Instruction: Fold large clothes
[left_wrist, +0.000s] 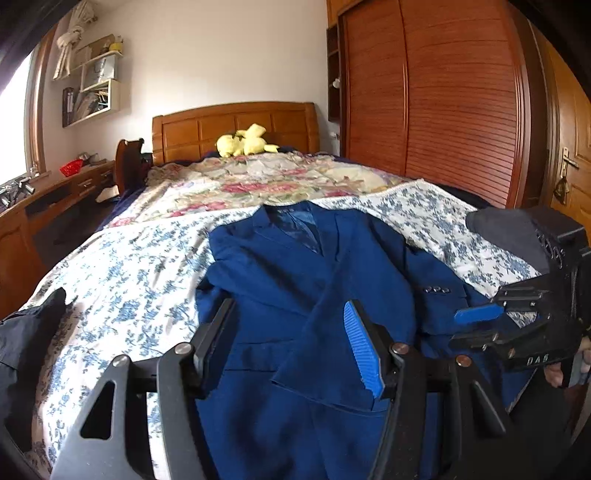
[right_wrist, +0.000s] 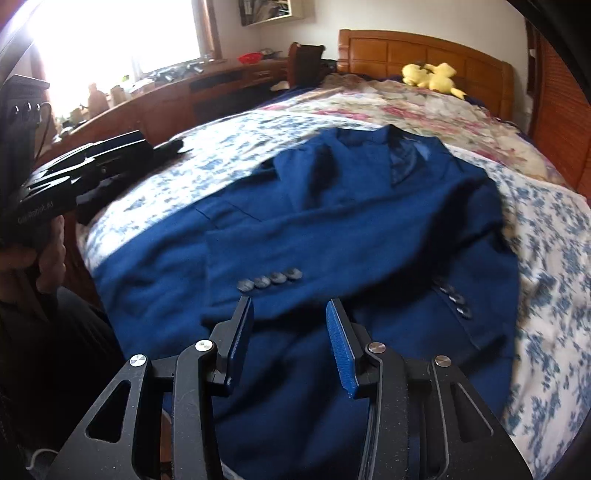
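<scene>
A wide bed (left_wrist: 155, 177) with a wooden headboard (left_wrist: 236, 127) carries it all — a blue-flowered white sheet (left_wrist: 122, 280) covers the near half, a pink floral quilt (left_wrist: 258, 184) the far half. A blue suit jacket (left_wrist: 295, 258) lies front-up on the sheet, sleeves crossed over its front — a yellow plush toy (left_wrist: 245, 142) sits by the headboard.
</scene>
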